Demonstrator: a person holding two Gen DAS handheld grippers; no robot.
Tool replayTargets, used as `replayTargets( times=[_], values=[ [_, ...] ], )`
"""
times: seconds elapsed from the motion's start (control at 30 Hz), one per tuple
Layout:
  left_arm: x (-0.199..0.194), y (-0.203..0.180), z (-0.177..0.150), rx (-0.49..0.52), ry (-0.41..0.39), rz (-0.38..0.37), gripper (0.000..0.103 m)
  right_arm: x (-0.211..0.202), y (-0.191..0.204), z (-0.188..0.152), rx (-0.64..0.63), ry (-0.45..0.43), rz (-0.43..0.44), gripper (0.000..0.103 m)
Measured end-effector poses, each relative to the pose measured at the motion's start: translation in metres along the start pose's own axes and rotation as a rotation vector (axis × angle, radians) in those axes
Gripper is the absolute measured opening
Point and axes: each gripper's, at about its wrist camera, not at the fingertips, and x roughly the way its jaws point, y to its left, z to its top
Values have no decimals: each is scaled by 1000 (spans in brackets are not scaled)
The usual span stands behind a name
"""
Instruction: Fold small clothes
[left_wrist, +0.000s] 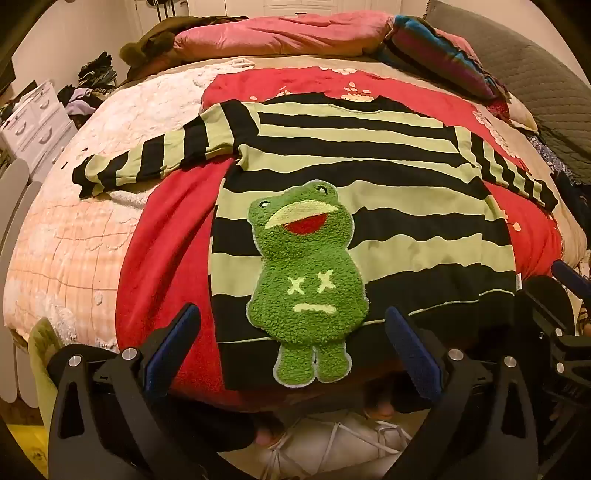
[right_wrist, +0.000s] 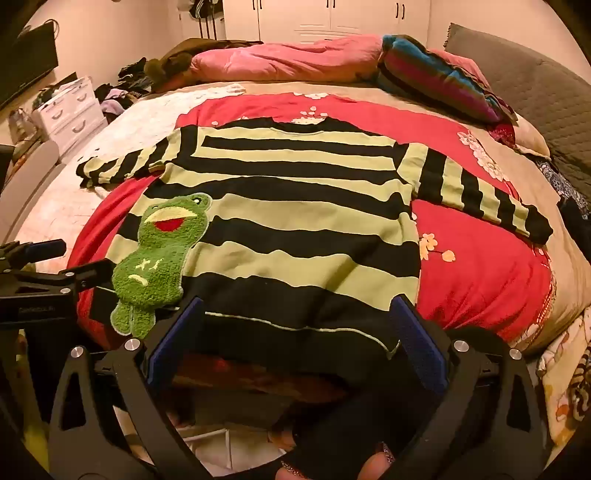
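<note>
My left hand-held gripper (left_wrist: 291, 350) and right hand-held gripper (right_wrist: 299, 339) both hang spread wide and hold nothing, poised over the near hem of the striped sweater (right_wrist: 295, 221), which lies flat on the bed (left_wrist: 74, 240) just ahead. The loose red blanket (right_wrist: 480, 288) beneath could get pinched along with the hem. The thick frog patch (left_wrist: 306, 280) between my left pads may resist a clean crease. Pillows (right_wrist: 280, 61) lie well beyond, clear of me.

Warm yellowish indoor light, dim corners, strong fisheye bending at edges, slightly soft focus
</note>
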Motion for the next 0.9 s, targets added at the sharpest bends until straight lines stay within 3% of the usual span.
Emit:
replayTargets(
  times=[0.9],
  values=[
    [5,-1,-1,-14,10,-23,99,6,-1,-1,7,17,-3,94]
  ],
)
